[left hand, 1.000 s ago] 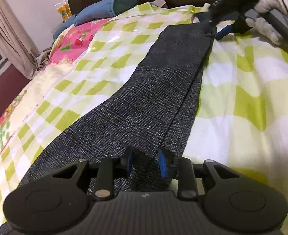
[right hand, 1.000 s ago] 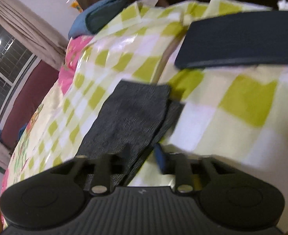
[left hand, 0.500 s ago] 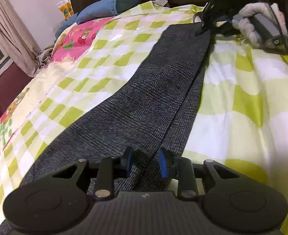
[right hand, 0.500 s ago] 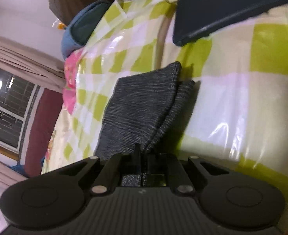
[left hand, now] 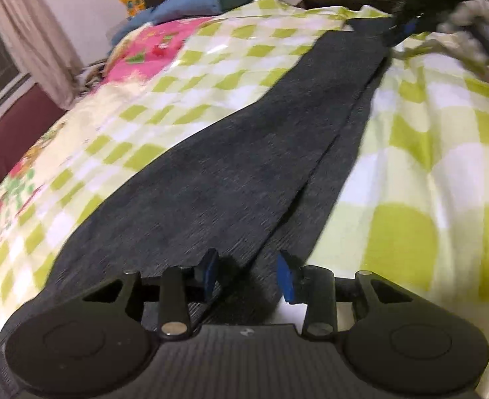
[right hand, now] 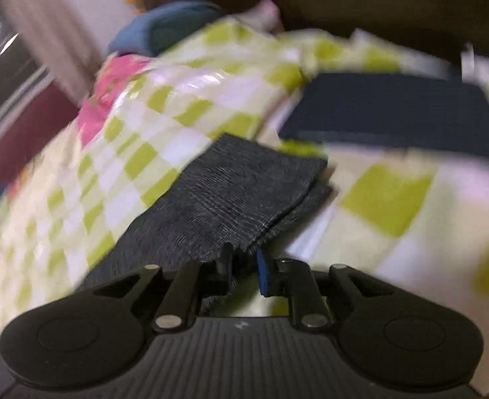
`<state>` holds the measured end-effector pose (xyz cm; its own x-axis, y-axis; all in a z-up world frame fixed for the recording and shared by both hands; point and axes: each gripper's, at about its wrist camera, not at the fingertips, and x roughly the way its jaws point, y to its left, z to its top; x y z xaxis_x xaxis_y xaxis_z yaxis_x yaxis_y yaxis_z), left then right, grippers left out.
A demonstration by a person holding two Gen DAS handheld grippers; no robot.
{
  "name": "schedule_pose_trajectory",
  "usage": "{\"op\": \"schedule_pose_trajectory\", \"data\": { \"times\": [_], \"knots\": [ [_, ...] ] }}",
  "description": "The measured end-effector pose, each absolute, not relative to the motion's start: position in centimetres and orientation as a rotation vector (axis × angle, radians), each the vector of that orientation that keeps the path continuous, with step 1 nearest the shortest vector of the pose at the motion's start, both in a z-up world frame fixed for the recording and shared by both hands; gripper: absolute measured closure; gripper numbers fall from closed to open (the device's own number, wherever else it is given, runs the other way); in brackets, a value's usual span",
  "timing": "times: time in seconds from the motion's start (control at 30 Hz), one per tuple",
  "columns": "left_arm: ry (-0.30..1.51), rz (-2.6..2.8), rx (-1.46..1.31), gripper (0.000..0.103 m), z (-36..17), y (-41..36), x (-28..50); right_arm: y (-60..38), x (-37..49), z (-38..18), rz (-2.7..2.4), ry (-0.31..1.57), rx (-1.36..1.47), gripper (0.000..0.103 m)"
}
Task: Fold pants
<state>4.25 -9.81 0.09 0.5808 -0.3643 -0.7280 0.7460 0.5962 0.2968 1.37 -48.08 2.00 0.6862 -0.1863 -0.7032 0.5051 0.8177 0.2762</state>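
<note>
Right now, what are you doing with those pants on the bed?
A person is folding dark grey pants laid long on a bed with a green checked sheet. Each hand holds a hand-held gripper. The left hand-held gripper sits open at the near end of the pants, one finger on each side of a fabric edge. The right hand-held gripper is at the leg ends, with fabric between its fingers, but the blur hides whether it pinches. No fold across the length is made yet.

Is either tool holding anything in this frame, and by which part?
Neither clearly holds anything. The left tool stands open over the pants near one end; the right tool, fingers apart, straddles the side edge near the leg hems.
</note>
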Motion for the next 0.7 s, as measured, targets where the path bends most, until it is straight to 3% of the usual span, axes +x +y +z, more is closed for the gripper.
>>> {"op": "schedule_pose_trajectory", "data": {
  "times": [0.17, 0.33, 0.47, 0.7],
  "knots": [
    [0.653, -0.623, 0.663, 0.051, 0.0, -7.3, 4.2, -36.1, 1.1, 4.7, 0.07, 0.748, 0.18, 0.086],
    [0.644, -0.603, 0.665, 0.051, -0.1, -5.4, 4.1, -22.9, 1.8, 3.2, 0.436, 0.717, -0.3, 0.078],
    [0.62, -0.615, 0.68, 0.051, -0.8, -5.4, 4.0, -18.7, 2.4, 0.7, 0.486, 0.711, -0.52, 0.078],
    [0.58, -0.594, 0.6, 0.052, -0.2, -5.0, 5.1, -17.7, 2.3, -0.8, 0.494, 0.726, -0.625, 0.078]
  ]
}}
